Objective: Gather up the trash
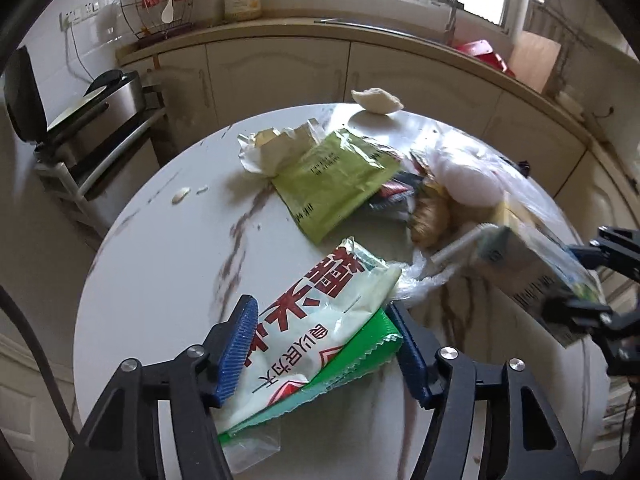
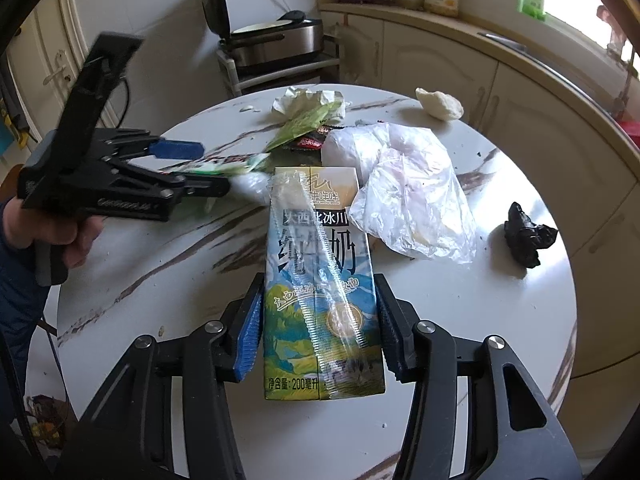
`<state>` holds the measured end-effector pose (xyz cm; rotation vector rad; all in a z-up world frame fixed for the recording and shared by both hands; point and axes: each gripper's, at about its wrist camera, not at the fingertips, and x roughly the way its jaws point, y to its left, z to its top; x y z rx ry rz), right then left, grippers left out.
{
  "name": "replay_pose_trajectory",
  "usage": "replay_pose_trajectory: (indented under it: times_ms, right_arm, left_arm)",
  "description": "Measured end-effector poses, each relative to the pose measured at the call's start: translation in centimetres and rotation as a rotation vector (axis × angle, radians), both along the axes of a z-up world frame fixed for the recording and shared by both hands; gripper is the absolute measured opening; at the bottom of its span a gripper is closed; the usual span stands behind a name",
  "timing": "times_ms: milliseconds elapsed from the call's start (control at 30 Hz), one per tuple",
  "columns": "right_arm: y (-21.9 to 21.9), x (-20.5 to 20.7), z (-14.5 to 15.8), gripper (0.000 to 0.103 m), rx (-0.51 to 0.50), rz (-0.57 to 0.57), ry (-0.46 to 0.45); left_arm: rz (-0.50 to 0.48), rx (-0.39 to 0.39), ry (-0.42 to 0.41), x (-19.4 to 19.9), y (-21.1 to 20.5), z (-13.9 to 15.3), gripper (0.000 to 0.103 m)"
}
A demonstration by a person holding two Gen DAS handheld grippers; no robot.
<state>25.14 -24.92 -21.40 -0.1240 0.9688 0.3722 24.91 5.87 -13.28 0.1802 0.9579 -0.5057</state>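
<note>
R gripper [image 2: 318,326] clamps 1 milk carton [image 2: 320,280] above the table [image 2: 160,280] near edge. L gripper [image 1: 324,344] straddles 1 white/green packet [image 1: 320,320], pads w/ slack, not pinching. Mid-table: 1 green pouch [image 1: 336,176], 1 clear bag [image 2: 412,196]; far edge: 1 dough lump [image 2: 439,103]; right edge: 1 black wad [image 2: 528,236].

Ahead of the right gripper's fingers [image 2: 394,332] a clear plastic bag [image 2: 416,204] and wrappers [image 2: 304,124] block the way, while bare table [image 2: 500,320] lies open to their right.
</note>
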Motion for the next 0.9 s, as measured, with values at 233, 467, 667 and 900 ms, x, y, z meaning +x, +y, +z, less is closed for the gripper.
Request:
replay_pose_trajectory:
  times_ms: [233, 467, 667, 900]
  right_arm:
    - [0.2, -0.3, -0.3, 0.047, 0.000, 0.004, 0.017]
    - [0.6, -0.3, -0.9, 0.048, -0.017, 0.003, 0.038]
    - [1.2, 0.5, -1.2, 0.048, -0.030, 0.003, 0.054]
    - [1.5, 0.6, -1.3, 0.048, -0.033, -0.010, 0.061]
  left_arm:
    - [0.007, 0.023, -0.041, -4.3, 1.6, 1.8, 0.059]
    - [-0.044, 0.138, -0.081, -5.9, 0.4, 1.5, 0.086]
    - [-0.103, 0.125, -0.042, -5.5, 1.1, 1.2, 0.066]
    - [-0.064, 0.104, -0.053, -5.8, 3.8, 2.7, 0.030]
